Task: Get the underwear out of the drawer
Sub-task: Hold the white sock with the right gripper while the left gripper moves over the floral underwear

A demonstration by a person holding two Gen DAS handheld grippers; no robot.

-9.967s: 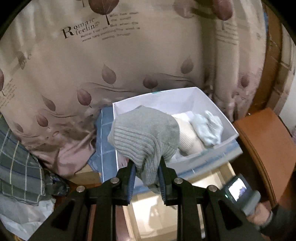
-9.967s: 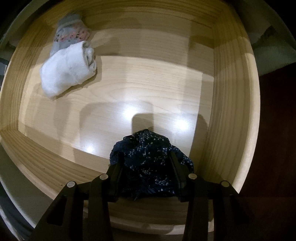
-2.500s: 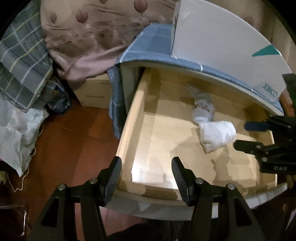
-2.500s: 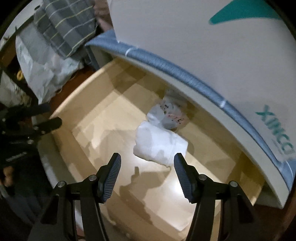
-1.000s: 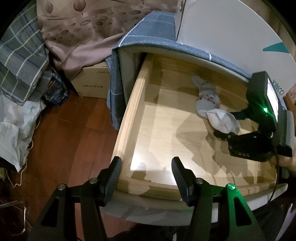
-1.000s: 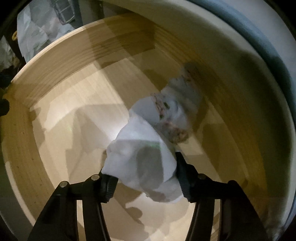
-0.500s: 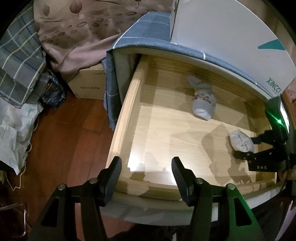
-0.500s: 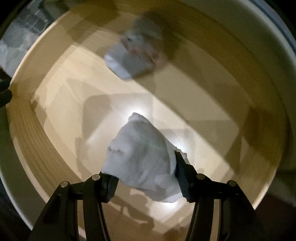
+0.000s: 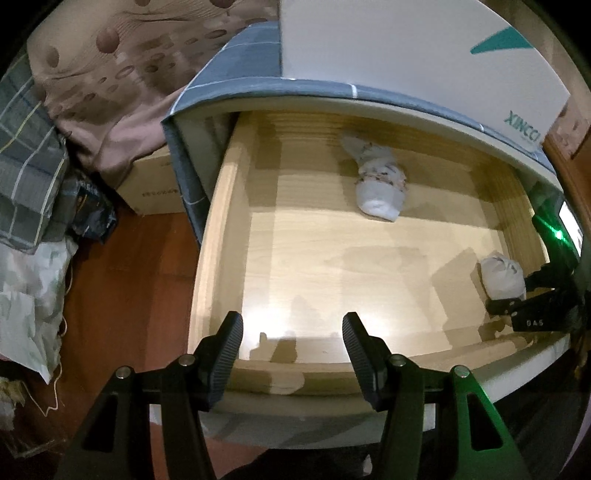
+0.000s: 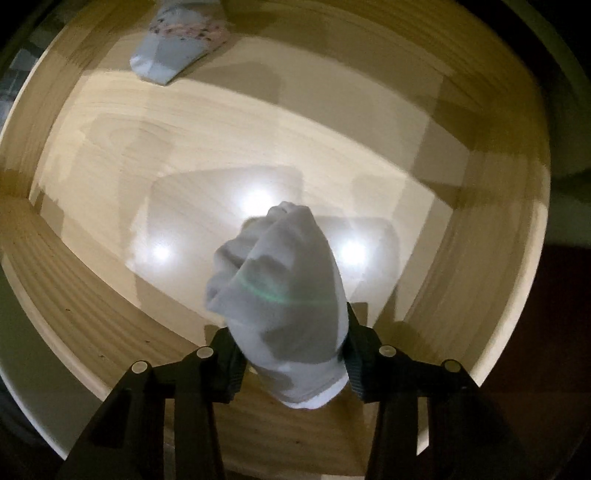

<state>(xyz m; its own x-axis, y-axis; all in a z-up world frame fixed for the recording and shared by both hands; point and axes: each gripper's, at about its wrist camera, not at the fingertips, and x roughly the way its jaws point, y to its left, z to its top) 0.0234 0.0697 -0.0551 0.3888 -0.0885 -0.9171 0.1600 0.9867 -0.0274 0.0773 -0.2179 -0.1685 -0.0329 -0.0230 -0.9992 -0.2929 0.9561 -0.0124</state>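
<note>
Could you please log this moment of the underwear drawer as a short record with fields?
drawer: wooden drawer pulled open
right gripper: right gripper shut on white bundle, jaws just closing tighter, held above the drawer floor near the front right corner
left gripper: left gripper open, nothing in it, over the drawer's front edge
left in drawer: patterned bundle lying near the back wall
on top of cabinet: white box on blue checked cloth

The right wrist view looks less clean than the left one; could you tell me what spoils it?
Right wrist view: motion blur smears the patterned bundle, three glare spots sit on the drawer floor, and a green flare crosses the white bundle. Left wrist view: sharper, with one glare patch.
</note>
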